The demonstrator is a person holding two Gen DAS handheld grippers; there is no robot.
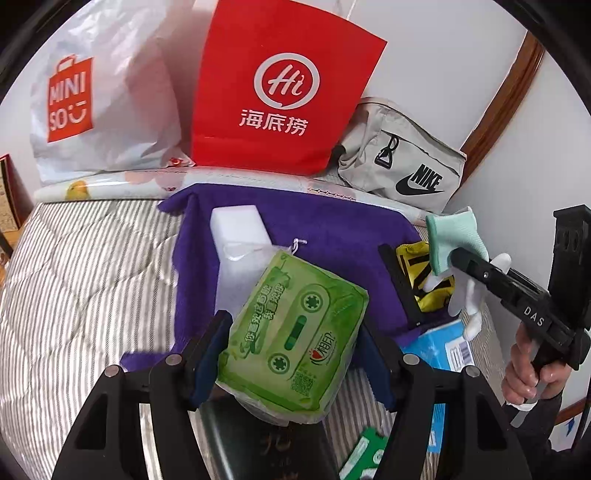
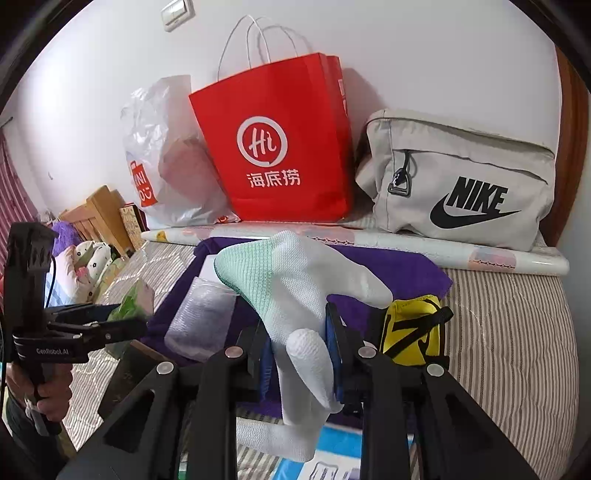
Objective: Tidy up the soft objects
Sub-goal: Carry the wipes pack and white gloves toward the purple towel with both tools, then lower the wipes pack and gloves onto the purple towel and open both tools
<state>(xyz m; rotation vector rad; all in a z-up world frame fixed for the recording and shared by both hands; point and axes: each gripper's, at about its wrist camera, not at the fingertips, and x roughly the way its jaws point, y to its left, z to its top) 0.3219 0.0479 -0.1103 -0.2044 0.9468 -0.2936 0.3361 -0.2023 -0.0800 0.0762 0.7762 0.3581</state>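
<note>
Clamping a green tissue pack [image 1: 295,332], the left tool [image 1: 295,354] stands about half open, its blue pads pressed on both sides of the soft, crinkly plastic wrapper, which is printed with a cassette picture. The right tool [image 2: 299,354] is nearly closed and grips a knitted white glove [image 2: 295,295] with a mint-green cuff; the limp fingers hang below the pads and the cuff sticks up toward 11 o'clock.

Underneath both lies a bed [image 1: 74,277] with a quilted, grey-striped cover. A fuzzy purple towel [image 1: 314,229] is spread on it at 12 o'clock from the pack. At the wall stand a stiff red paper bag [image 1: 280,92], a crumpled white plastic bag [image 1: 110,92] at its 9 o'clock, and a beige canvas pouch [image 2: 461,184] at its 3 o'clock. A long printed roll [image 2: 406,243] lies along the bags' feet. On the towel rest a white foam block [image 1: 236,229] and, at 3 o'clock, a small yellow pouch [image 2: 413,328] with black straps.

Only the right wrist view shows the light switch [image 2: 177,13] and the wooden bed frame [image 2: 99,218]; only the left wrist view shows the pack's printed face and the bare hand [image 1: 528,373] holding the right tool's handle.
</note>
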